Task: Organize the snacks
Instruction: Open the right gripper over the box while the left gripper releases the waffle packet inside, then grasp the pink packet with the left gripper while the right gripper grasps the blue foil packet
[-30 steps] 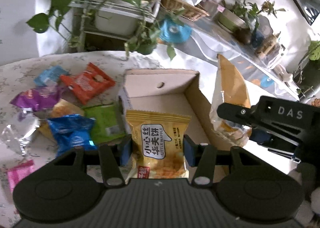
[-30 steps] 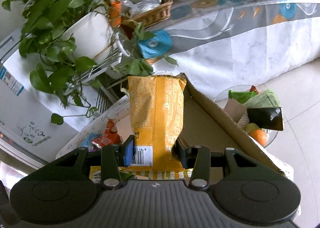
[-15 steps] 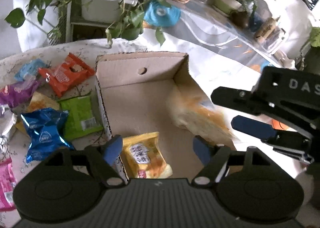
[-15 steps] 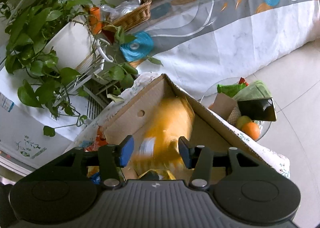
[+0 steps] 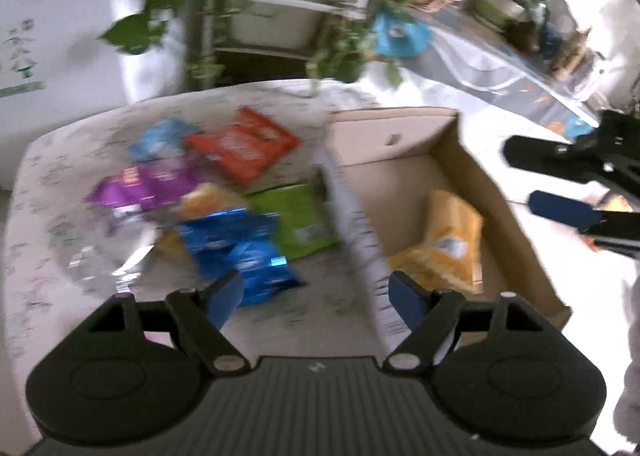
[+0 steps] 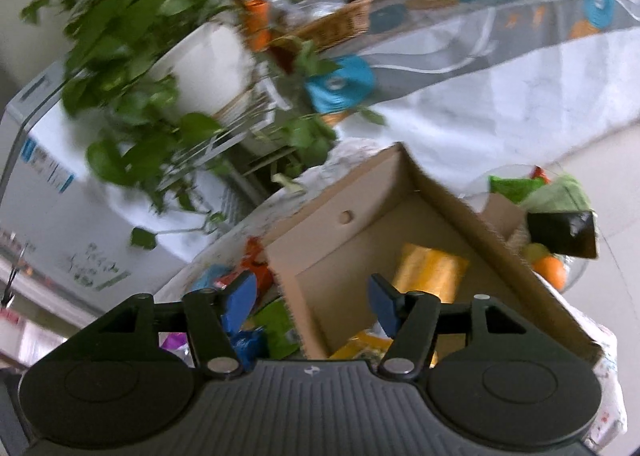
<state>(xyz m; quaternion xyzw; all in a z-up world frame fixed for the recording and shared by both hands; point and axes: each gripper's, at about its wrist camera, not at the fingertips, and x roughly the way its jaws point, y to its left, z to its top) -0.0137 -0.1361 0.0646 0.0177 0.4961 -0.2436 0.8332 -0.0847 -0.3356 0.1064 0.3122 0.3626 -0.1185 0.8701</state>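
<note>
Two claws, left (image 5: pixel 312 296) & right (image 6: pixel 310 298), both wide, empty; yellow packs (image 5: pixel 448 244) in box (image 5: pixel 492 192).

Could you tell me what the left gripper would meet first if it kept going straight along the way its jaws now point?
Probably the blue snack packet or the white near wall of the cardboard box. The left gripper, jaws open, straddles both; blur and unclear depth leave which comes first uncertain.

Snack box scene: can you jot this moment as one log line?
left gripper: open, empty | right gripper: open, empty | cardboard box: two yellow packets inside | other snacks: on table
</note>
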